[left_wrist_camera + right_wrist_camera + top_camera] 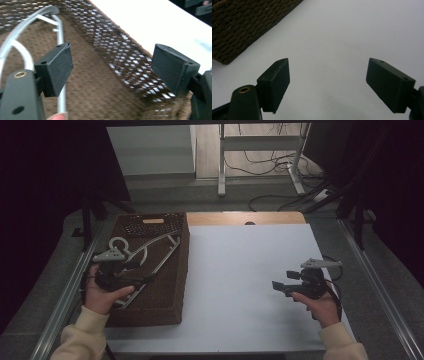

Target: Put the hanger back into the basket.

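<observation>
Brown woven basket point(165, 285) sits at the left of the white surface point(240, 270), long and shallow, its open weave letting light through the walls. Inside it lies a silver metal hanger point(150, 251), thin curved rods with a round loop at the far end, stretched along the basket's length. The left hand-held gripper point(131, 281) hangs just above the basket's near part, its jaws wide apart and holding nothing; in the left gripper view the hanger point(60, 37) passes just behind the left jaw. Bare surface lies between the two sides. At the right, the right hand-held gripper point(278, 286) hovers over the surface, well apart from the basket, jaws wide apart and empty. No writing can be read.
</observation>
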The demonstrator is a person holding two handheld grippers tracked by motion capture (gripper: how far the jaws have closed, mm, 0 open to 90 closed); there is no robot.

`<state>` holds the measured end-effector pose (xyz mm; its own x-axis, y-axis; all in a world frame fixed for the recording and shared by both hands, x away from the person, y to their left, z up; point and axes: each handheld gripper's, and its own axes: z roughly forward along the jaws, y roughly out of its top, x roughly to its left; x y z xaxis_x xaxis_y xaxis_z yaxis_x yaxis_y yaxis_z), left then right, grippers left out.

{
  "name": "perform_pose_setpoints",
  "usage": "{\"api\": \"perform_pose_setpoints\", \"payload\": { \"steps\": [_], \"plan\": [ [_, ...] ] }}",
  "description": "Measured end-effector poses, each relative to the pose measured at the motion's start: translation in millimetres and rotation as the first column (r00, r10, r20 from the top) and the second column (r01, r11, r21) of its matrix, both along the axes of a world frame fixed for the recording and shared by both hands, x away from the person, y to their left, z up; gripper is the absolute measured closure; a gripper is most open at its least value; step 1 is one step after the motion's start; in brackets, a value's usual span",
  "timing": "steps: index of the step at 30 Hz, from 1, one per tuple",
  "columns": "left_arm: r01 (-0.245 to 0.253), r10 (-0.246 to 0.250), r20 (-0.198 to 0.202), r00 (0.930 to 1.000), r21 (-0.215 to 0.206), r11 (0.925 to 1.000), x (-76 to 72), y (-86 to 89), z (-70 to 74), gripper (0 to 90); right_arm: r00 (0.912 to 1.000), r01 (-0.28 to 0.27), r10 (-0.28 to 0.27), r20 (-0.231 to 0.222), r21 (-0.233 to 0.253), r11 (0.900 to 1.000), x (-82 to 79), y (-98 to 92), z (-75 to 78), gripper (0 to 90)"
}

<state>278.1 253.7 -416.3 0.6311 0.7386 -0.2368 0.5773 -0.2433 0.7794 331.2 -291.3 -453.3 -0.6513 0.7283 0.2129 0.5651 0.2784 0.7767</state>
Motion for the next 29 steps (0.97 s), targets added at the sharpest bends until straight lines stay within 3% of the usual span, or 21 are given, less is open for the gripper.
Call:
{"api": "perform_pose_setpoints", "payload": {
  "steps": [2, 8, 14, 29],
  "plan": [
    [0.016, -0.016, -0.003, 0.9999, -0.018, 0.9997, -5.3, -5.2, -1.4, 17.6, 0.9999, -0.007, 0.007, 0.015, -0.003, 1.000, -0.8, 0.2, 1.3, 19.1],
    [0.033, -0.033, -0.007, 0.9994, -0.015, 0.9993, -17.2, -11.0, -9.2, 17.5, 0.9979, -0.032, 0.034, 0.055, -0.027, 0.999, -6.4, -0.2, 3.4, 18.6],
    [0.030, -0.030, -0.026, 0.9992, -0.005, 0.9995, -17.6, -11.9, -17.8, 17.7, 0.9972, -0.024, 0.027, 0.070, -0.035, 0.999, -9.0, -1.9, 3.8, 18.6],
    [0.035, -0.036, -0.017, 0.9992, -0.006, 0.9994, -20.9, -13.4, -15.8, 17.4, 0.9937, -0.036, 0.043, 0.104, -0.065, 0.997, -9.0, 3.6, 5.1, 18.1]
  ]
}}
